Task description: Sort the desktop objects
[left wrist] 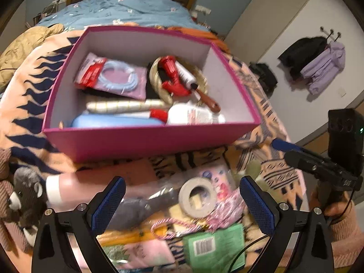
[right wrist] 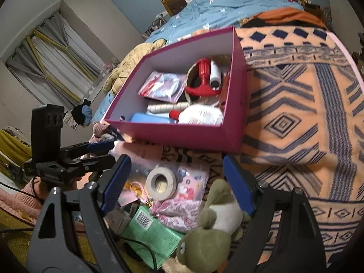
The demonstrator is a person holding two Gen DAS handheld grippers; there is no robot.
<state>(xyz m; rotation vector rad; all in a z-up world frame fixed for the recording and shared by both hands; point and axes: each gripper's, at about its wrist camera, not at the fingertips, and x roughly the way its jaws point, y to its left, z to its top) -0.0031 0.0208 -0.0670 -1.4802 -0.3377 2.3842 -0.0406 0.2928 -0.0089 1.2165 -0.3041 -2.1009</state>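
Both tools wide open and empty, left tool (left wrist: 182, 195) right over the tape roll (left wrist: 197, 197), pink box (left wrist: 145, 138) just beyond; might snag the pink cord (left wrist: 173, 225) or slip off the bag underneath.

Magenta box (left wrist: 145, 141) on blanket (left wrist: 27, 95); left gripper (left wrist: 182, 198) spread over tape roll (left wrist: 197, 197)

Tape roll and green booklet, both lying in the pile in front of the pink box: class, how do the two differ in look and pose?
The tape roll is a pale grey ring with an open centre; the green booklet is a flat rectangle bearing a barcode. The tape roll rests on top of other clutter, nearer the pink box; the green booklet lies closer to the camera, partly tucked under pink items. Both remain outside the box, unsorted.
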